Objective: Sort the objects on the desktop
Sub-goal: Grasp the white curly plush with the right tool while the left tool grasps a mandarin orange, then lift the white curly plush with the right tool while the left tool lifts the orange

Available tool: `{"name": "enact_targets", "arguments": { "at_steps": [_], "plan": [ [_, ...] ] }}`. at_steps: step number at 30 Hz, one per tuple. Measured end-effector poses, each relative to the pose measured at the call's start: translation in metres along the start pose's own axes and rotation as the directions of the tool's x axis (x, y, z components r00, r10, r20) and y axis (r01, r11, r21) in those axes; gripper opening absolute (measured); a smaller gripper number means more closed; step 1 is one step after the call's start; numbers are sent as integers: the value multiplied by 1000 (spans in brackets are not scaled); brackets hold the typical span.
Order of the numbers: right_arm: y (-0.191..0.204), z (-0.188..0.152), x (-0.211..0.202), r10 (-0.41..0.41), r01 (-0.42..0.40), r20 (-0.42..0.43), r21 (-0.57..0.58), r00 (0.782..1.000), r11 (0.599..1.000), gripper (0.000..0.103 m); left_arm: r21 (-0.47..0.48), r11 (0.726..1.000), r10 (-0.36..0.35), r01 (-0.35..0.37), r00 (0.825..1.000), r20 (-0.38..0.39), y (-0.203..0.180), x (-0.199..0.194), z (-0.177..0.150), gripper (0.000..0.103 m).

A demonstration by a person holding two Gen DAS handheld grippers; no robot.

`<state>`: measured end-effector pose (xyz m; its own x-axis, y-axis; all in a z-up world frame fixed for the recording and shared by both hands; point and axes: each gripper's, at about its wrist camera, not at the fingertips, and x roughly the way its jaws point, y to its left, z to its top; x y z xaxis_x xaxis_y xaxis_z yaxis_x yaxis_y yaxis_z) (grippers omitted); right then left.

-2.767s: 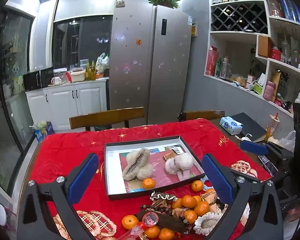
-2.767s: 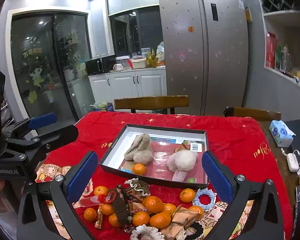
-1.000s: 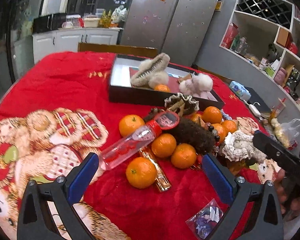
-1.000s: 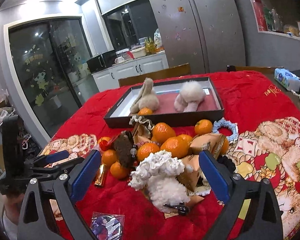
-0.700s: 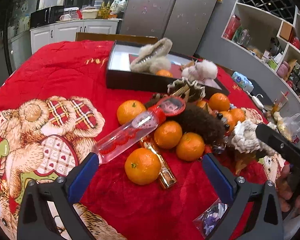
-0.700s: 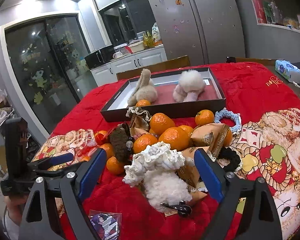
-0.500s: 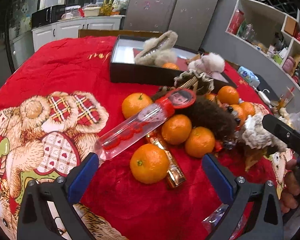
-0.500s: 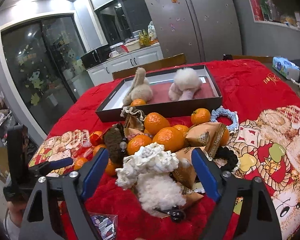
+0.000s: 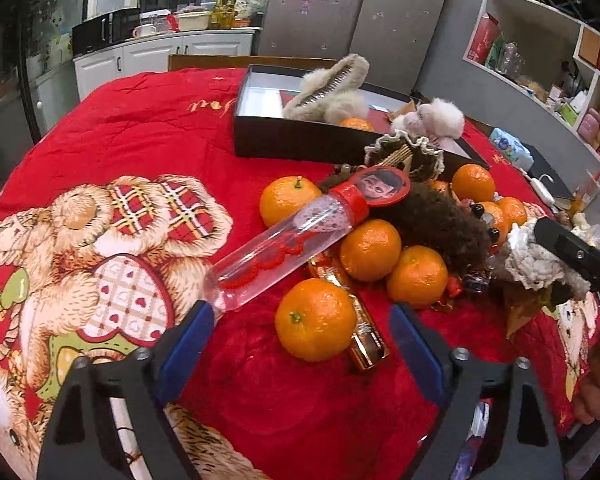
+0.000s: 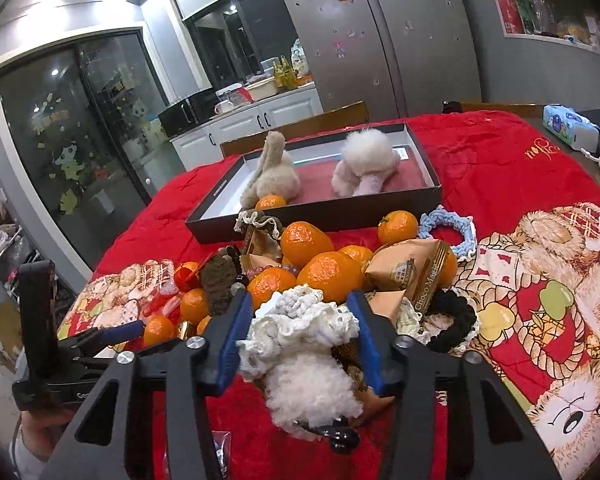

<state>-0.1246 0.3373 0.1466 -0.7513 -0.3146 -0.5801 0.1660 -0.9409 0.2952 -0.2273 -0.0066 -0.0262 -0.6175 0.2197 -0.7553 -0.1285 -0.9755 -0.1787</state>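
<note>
The right tongs [image 10: 300,334] have just been closing around the white fluffy hair clip [image 10: 304,344] lying in front of the black tray [image 10: 316,216]; the pads seem to be pressing its fleece, though the contact is hard to make out. The left tongs [image 9: 298,346], just narrowing slightly, are standing open around the nearest orange [image 9: 315,319], not touching it. Both pickups are beginning. The clip's underside is hidden.
</note>
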Motion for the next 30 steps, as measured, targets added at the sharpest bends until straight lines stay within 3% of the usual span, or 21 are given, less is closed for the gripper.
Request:
{"name": "enact_targets", "arguments": {
  "at_steps": [3,8,11,15,26,30],
  "plan": [
    [0,0,-3,-2,2,12,7,1000,1000,35,-5,1000,21,-21,1000,5,3,-2,-1,74],
    [-1,0,-8,-2,2,29,23,1000,1000,32,-10,1000,18,-18,1000,12,6,-6,-4,64],
    [0,0,-11,-5,4,36,23,999,1000,32,-3,999,-34,34,999,18,4,-11,-6,39],
    [1,1,-17,-1,0,55,22,999,1000,30,39,999,-23,22,999,29,-5,-14,-8,38],
    [5,0,-28,-12,12,70,5,997,1000,16,-23,997,-73,74,996,52,1,-28,-9,38],
    [4,-2,-31,4,-5,69,16,998,1000,16,-4,997,-73,73,995,72,-2,-36,-9,38]
  ]
}}
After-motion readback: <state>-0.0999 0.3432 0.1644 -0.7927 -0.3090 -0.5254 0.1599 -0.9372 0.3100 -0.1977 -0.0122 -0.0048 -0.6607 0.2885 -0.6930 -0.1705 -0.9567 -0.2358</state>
